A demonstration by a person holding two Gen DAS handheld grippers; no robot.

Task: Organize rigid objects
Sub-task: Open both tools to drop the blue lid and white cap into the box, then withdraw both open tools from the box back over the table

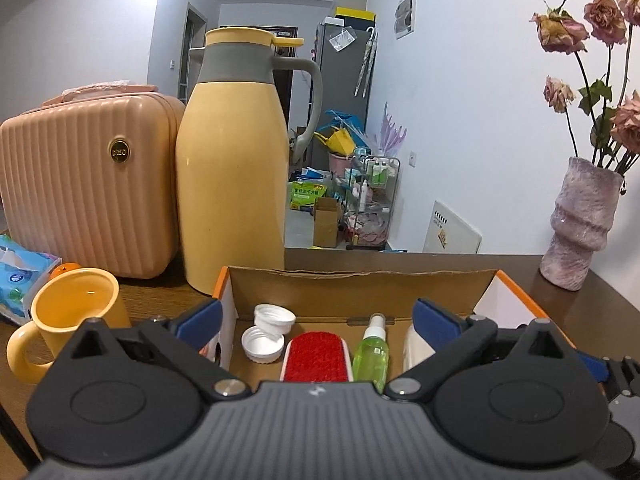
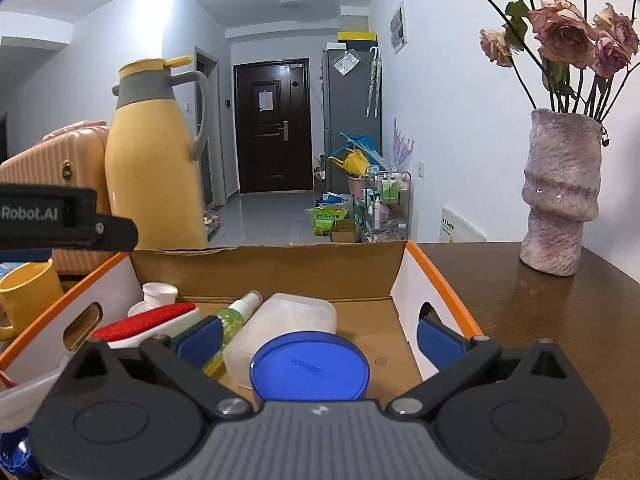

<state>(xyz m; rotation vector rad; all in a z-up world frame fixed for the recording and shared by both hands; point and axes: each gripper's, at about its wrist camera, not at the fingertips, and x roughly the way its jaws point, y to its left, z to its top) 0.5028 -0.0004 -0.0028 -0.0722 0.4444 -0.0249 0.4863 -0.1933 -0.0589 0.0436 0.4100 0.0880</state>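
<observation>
An open cardboard box (image 1: 360,286) with orange-edged sides stands on the brown table. In the left wrist view it holds two white caps (image 1: 268,330), a red brush (image 1: 316,356), a green spray bottle (image 1: 372,354) and a white container (image 1: 416,346). My left gripper (image 1: 318,322) hangs open over the box's near end, with nothing between its blue pads. In the right wrist view a blue-lidded jar (image 2: 310,366) lies beside the white container (image 2: 288,326) and the spray bottle (image 2: 230,326). My right gripper (image 2: 319,342) is open, its pads standing clear on either side of the jar.
A tall yellow thermos jug (image 1: 232,160) and a pink ribbed case (image 1: 84,184) stand behind the box on the left. A yellow mug (image 1: 72,308) and a tissue pack (image 1: 16,276) sit left of it. A pink vase of dried roses (image 2: 560,200) stands at the right.
</observation>
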